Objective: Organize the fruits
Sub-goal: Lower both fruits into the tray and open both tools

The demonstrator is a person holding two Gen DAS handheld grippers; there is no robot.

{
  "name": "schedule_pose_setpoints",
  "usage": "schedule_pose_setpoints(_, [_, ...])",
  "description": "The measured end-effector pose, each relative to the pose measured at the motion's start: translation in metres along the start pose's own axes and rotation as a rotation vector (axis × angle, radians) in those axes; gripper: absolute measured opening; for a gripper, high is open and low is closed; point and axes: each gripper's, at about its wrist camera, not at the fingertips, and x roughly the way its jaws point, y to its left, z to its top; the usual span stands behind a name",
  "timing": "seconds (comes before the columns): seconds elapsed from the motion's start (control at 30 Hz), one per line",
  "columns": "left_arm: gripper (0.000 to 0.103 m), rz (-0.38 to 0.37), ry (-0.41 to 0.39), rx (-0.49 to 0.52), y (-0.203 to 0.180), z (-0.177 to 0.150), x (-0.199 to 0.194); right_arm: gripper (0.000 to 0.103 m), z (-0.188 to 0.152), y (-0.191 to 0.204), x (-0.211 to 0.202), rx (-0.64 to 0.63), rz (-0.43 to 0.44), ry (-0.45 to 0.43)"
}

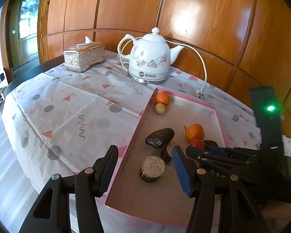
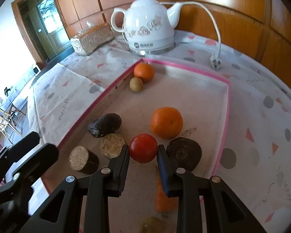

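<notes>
Pads of our right gripper (image 2: 143, 156) clamp the red tomato (image 2: 143, 148) at lower centre. Our left gripper (image 1: 145, 171) hangs unclenched over the pink-rimmed tray (image 1: 186, 98).

Left gripper (image 1: 145, 167) hanging open over the tray (image 1: 184, 198)

Cut dark chunk (image 1: 152, 169) sits between its fingers, untouched; right gripper (image 1: 198, 148) pinches the red fruit (image 1: 197, 142) just beyond.

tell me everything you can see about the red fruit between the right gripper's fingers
The red fruit is small, round, smooth and glossy, tomato-like; no stem shows. It sits low in the pink-edged tray, clamped on both sides by the right gripper, which is shut on it. A large orange sits just behind, a dark round fruit beside.
</notes>
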Motion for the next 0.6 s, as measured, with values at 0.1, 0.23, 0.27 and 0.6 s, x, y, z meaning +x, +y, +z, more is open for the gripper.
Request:
schedule_pose_setpoints(0.1, [0.059, 0.005, -0.001, -0.001, 0.000, 0.000, -0.001, 0.029, 0.000, -0.002, 0.009, 0.010, -0.010, 0.022])
schedule_pose_setpoints(0.23, [0.062, 0.012, -0.006, -0.004, 0.002, 0.000, -0.002, 0.032, 0.000, 0.002, 0.011, 0.000, -0.010, 0.023])
schedule_pose_setpoints(0.27, [0.063, 0.013, -0.008, -0.005, 0.002, 0.000, -0.003, 0.035, 0.000, 0.002, 0.010, 0.001, -0.008, 0.019])
schedule_pose_setpoints(0.6, [0.078, 0.021, -0.047, -0.004, 0.001, 0.001, -0.017, 0.037, -0.007, 0.000, -0.026, 0.043, -0.002, -0.076])
